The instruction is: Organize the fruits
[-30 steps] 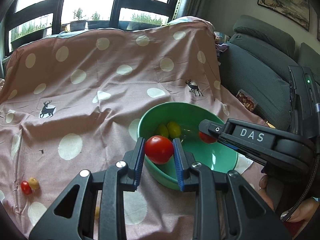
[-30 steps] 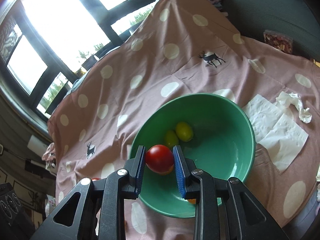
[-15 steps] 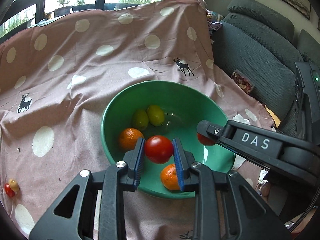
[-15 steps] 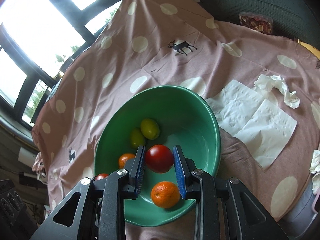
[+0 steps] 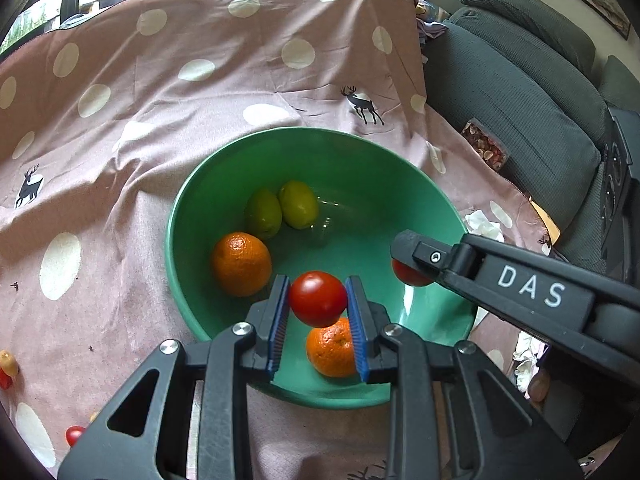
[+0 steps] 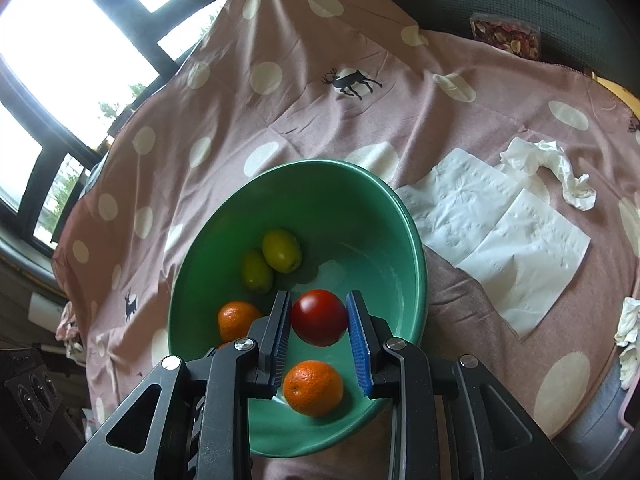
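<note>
A green bowl (image 5: 360, 152) (image 6: 412, 240) sits on the pink dotted cloth and holds two oranges (image 5: 241, 263) (image 6: 313, 387) and two green-yellow fruits (image 5: 298, 204) (image 6: 281, 250). My left gripper (image 5: 318, 300) is shut on a red tomato (image 5: 318, 299) and holds it above the bowl's near side. My right gripper (image 6: 319, 318) is shut on another red tomato (image 6: 319, 317), also above the bowl; it shows in the left wrist view (image 5: 408, 274) reaching in from the right.
Small cherry tomatoes (image 5: 74, 435) and a yellowish one (image 5: 8, 363) lie on the cloth at the left. White paper napkins (image 6: 504, 240) and a crumpled tissue (image 6: 548, 168) lie right of the bowl. A grey sofa (image 5: 520, 92) stands at the right.
Both grippers have moved forward over the bowl with their tomatoes. The bowl now fills more of each view and both oranges have come into sight.
</note>
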The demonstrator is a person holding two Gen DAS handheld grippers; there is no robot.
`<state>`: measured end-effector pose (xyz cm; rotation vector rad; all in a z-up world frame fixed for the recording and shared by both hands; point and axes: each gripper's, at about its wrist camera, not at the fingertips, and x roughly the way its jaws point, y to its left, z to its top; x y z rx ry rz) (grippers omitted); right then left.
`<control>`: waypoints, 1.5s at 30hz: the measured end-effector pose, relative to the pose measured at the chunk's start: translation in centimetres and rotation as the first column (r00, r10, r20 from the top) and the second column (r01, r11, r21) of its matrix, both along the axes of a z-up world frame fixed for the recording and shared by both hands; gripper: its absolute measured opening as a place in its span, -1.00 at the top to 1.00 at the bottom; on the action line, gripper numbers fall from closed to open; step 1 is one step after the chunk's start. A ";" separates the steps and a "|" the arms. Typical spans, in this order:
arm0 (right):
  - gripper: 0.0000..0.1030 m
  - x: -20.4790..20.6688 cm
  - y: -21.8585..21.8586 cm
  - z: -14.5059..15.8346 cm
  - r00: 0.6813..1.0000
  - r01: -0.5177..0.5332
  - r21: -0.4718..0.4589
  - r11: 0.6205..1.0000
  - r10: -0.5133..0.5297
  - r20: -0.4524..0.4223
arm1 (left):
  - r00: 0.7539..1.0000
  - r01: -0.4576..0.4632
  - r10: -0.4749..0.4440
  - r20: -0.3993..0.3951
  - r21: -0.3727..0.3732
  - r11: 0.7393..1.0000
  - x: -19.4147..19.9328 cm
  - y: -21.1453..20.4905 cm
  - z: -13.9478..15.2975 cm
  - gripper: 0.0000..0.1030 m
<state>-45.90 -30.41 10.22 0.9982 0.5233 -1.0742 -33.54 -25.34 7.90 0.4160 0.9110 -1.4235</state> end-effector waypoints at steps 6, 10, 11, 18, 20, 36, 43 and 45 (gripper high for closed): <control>0.40 0.2 0.0 0.1 1.000 0.001 0.005 1.000 0.000 -0.020 | 0.999 -0.012 0.011 -0.034 -0.018 1.000 0.5 0.3 0.3 0.14; 0.40 -0.1 0.3 0.7 1.000 -0.001 -0.017 1.000 0.001 -0.007 | 0.999 -0.041 0.040 -0.027 -0.040 0.998 1.4 1.7 1.6 -0.05; 0.40 0.0 0.4 0.9 1.000 -0.004 -0.023 1.000 0.004 -0.008 | 0.998 -0.055 0.054 -0.027 -0.038 0.998 2.0 2.2 1.9 -0.12; 0.26 2.2 1.7 2.5 0.996 -0.092 -0.065 0.994 0.092 0.002 | 0.970 -0.243 0.242 -0.016 -0.058 0.968 8.0 8.0 4.3 -0.19; 0.26 3.4 2.4 3.1 0.990 -0.141 -0.080 0.987 0.142 0.011 | 0.949 -0.313 0.315 0.021 -0.063 0.948 9.9 10.1 4.6 -0.30; 0.24 16.6 9.0 0.8 0.805 -0.593 0.004 0.805 0.593 -0.029 | 0.808 -0.583 0.588 -0.025 0.103 0.806 21.6 16.9 -2.2 -0.20; 0.24 18.3 9.6 -2.9 0.799 -0.585 0.120 0.802 0.595 -0.083 | 0.821 -0.560 0.568 -0.061 0.112 0.821 21.9 15.7 -2.9 0.00; 0.24 18.3 9.5 -3.7 0.805 -0.573 0.150 0.806 0.588 -0.085 | 0.820 -0.561 0.570 -0.060 0.120 0.819 22.0 15.4 -3.1 0.00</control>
